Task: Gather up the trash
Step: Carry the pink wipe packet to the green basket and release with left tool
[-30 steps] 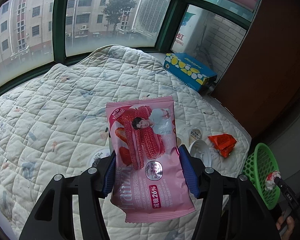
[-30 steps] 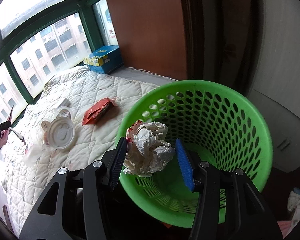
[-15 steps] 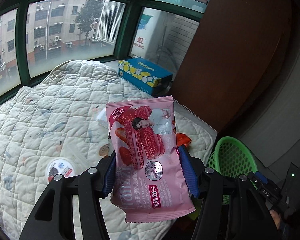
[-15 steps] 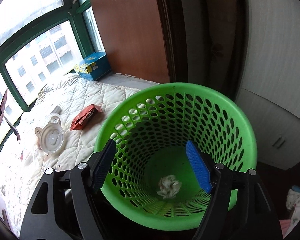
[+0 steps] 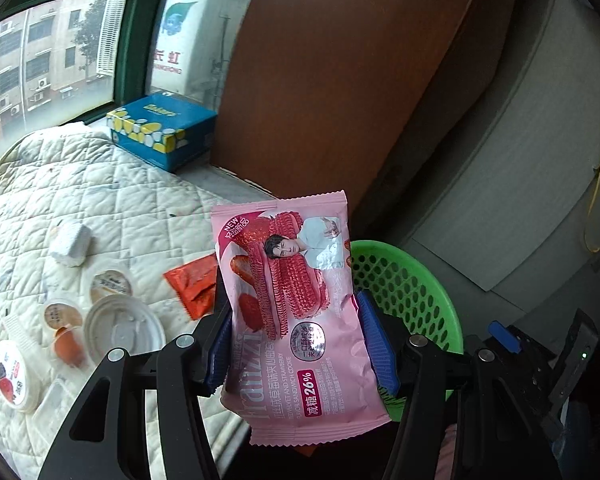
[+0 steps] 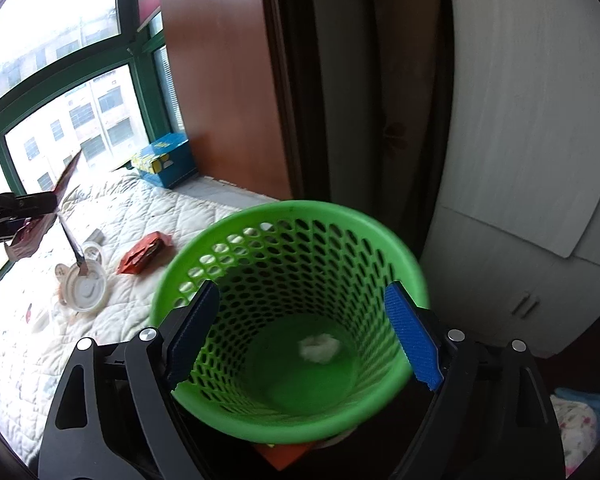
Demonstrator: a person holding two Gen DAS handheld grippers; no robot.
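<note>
- Left wrist view: our left gripper (image 5: pixel 296 344) is clamped across the middle of the pink wrapper (image 5: pixel 296 312), held upright before the green basket (image 5: pixel 412 296) at right. We judge the wrapper light, soft and slick, best gripped mid-body. More litter lies on the quilt (image 5: pixel 100 200) at left.
- Right wrist view: our right gripper (image 6: pixel 304 340) stands apart, empty, over the basket; a paper wad (image 6: pixel 319 348) lies inside. A wardrobe (image 6: pixel 228 72) stands beyond.

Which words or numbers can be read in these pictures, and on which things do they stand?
"NEW", "26%", "VELVET AND STRAWBERRY ... SANDWICH COOKIE": pink snack packet, held in the left gripper.
"长虹": sign outside the window; the Latin line under it is blurred.
Blue box: lettering too small.
Small cups: labels unreadable.
</note>
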